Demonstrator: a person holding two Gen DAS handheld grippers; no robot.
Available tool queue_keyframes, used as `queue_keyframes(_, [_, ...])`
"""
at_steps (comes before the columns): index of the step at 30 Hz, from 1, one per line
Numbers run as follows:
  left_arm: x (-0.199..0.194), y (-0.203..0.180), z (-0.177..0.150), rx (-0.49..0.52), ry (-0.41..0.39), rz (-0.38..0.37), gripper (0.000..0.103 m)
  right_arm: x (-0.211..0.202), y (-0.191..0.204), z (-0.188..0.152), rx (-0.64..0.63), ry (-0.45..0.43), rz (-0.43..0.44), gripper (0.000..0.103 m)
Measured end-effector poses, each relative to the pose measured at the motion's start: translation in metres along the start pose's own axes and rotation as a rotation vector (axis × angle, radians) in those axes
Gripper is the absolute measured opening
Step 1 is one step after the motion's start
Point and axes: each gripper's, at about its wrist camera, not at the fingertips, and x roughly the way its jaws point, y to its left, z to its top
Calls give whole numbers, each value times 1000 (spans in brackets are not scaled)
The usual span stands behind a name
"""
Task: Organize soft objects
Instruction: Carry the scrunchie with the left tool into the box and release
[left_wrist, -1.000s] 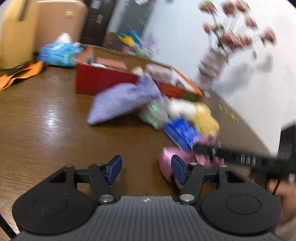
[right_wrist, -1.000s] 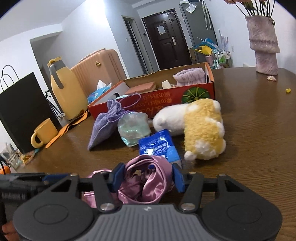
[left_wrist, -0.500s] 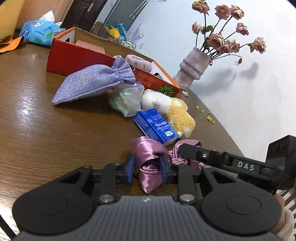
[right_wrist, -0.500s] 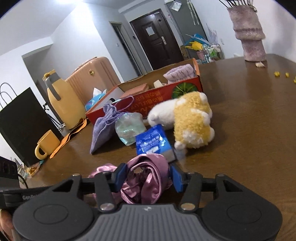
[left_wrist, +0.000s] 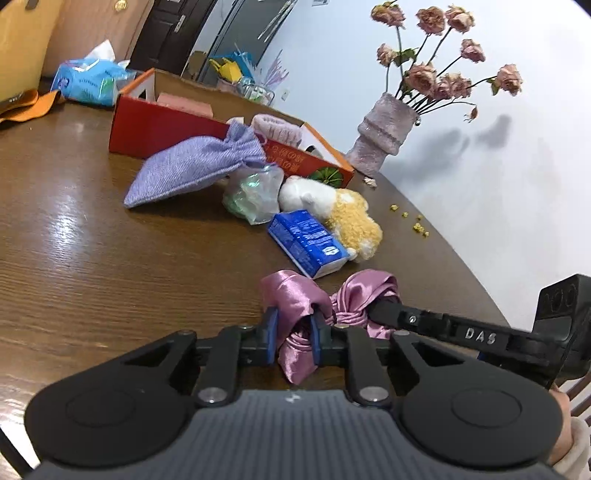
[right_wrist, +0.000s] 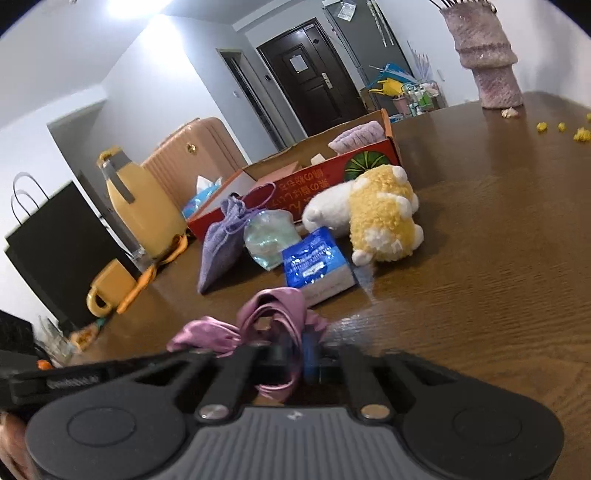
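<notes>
Brown wood table, near edge: both grippers, left gripper w/ jaws just closed + right gripper w/ jaws just snapped tight, pinch 1 pink satin scrunchie, so grasp step looks done; next prob lift it together twd far red box.

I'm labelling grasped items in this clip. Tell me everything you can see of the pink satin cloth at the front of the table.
The pink satin cloth is shiny, mauve-pink, crumpled into knotted folds and loops. It lies on the brown wooden table, just in front of the blue tissue pack. The left gripper is shut on one bunched end, a tail hanging below its pads. The right gripper is shut on the other end. Both sets of jaws have just been closing on it.
</notes>
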Motion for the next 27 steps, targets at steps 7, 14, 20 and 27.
queue_keyframes(7, [-26, -18, -1, 70, -45, -13, 17, -23, 6, -4, -4, -49, 20, 5])
queue_keyframes(14, [-34, -22, 37, 79, -102, -57, 17, -27, 15, 30, -7, -114, 75, 5])
queue_keyframes(20, [-22, -11, 121, 86, -191, -42, 17, 6, 36, 120, -114, -175, 147, 5])
queue_keyframes(27, [40, 34, 213, 92, -158, 10, 17, 110, 50, 207, -147, -98, 161, 5])
